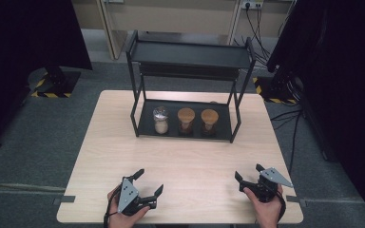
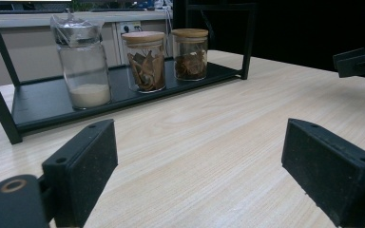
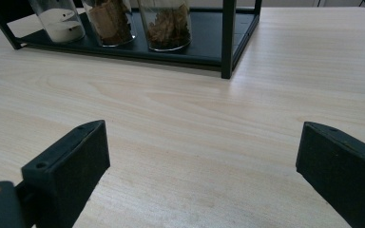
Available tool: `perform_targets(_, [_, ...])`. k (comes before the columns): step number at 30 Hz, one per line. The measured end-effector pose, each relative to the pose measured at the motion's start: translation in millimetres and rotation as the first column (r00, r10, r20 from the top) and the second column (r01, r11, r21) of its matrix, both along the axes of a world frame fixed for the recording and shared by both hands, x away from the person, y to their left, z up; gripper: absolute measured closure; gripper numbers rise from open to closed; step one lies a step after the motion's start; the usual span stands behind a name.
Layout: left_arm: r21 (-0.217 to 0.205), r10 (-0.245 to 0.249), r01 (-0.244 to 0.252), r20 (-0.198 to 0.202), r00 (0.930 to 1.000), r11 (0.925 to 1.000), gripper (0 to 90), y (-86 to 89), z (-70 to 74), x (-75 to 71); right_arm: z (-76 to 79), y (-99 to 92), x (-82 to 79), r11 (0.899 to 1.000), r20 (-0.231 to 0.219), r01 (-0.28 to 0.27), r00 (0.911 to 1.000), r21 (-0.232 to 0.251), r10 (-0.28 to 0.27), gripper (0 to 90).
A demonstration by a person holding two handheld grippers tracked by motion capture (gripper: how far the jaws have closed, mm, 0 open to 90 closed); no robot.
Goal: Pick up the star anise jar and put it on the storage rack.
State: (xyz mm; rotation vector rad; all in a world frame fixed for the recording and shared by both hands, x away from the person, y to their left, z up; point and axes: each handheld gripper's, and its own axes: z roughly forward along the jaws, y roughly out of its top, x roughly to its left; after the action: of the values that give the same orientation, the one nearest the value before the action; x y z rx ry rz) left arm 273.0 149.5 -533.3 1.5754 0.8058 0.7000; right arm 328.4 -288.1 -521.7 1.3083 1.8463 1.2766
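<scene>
A black two-tier rack (image 1: 190, 54) stands at the back of the wooden table (image 1: 185, 161). Three glass jars sit in a row on its lower shelf (image 2: 43, 102). The left jar (image 1: 160, 119) (image 2: 83, 66) (image 3: 59, 19) holds white powder and has a crinkled clear top. The middle jar (image 1: 186, 120) (image 2: 145, 61) (image 3: 109, 21) and the right jar (image 1: 209, 121) (image 2: 190, 53) (image 3: 166, 23) have wooden lids and brown contents. My left gripper (image 1: 149, 181) (image 2: 197, 142) is open near the front edge, with nothing between its jaws. My right gripper (image 1: 248, 172) (image 3: 202, 137) is open too, at the front right, and empty.
The rack's upper shelf is bare. A rack post (image 3: 226, 38) stands in front of the right jar's side. Dark curtains and stands flank the table. Cables (image 1: 285, 118) lie on the floor at the right. Bare tabletop lies between the grippers and the rack.
</scene>
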Motion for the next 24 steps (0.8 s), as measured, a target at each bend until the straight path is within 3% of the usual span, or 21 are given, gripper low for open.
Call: perform_targets(24, [-0.001,0.003,-0.003,-0.004,1.0,1.0,11.3,0.2,0.1,0.4,0.0,-0.7,0.8,1.0,-0.007,-0.005,1.0,0.007,0.005,4.2])
